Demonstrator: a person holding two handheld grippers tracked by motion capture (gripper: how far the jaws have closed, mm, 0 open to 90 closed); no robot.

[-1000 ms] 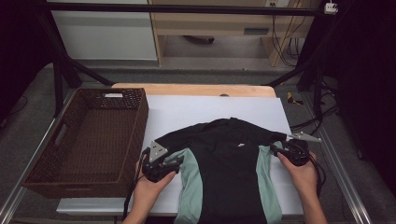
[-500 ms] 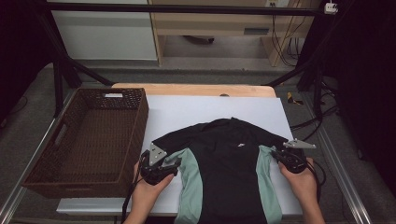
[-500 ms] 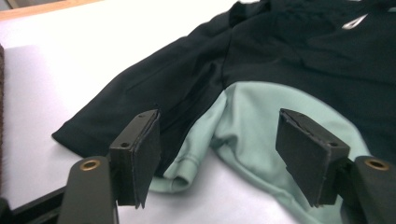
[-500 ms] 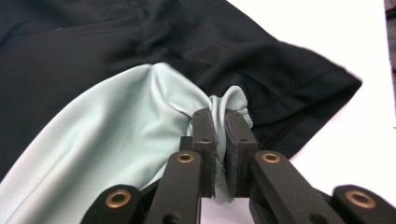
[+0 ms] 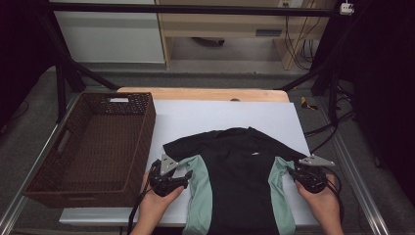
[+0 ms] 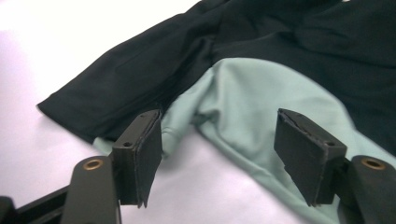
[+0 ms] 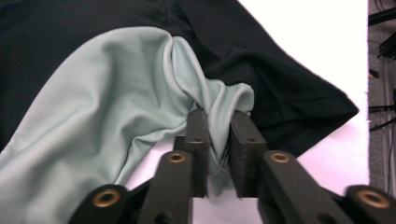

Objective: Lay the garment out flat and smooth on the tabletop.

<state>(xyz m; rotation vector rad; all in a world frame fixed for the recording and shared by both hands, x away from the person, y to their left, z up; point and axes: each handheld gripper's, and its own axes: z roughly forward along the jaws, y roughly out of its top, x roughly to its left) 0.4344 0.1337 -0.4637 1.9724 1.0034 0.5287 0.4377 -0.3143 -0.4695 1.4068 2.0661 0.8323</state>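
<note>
The shirt [image 5: 242, 181] runs off the white table [image 5: 220, 115] at 6 o'clock. The right hand-held gripper [image 7: 219, 140] has just been reopening slightly yet pinches its mint fold; the left hand-held gripper [image 6: 217, 154] gapes. A wicker basket [image 5: 93, 147] sits at 9 o'clock.

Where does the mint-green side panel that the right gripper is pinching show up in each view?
High view: green panel at lower right, beside the right gripper.
Right gripper view: centre-left, its bunched edge clamped between the jaws.
Left gripper view: the green there is the shirt's other panel.
Shared landmark: the black shirt on the white table.
</note>
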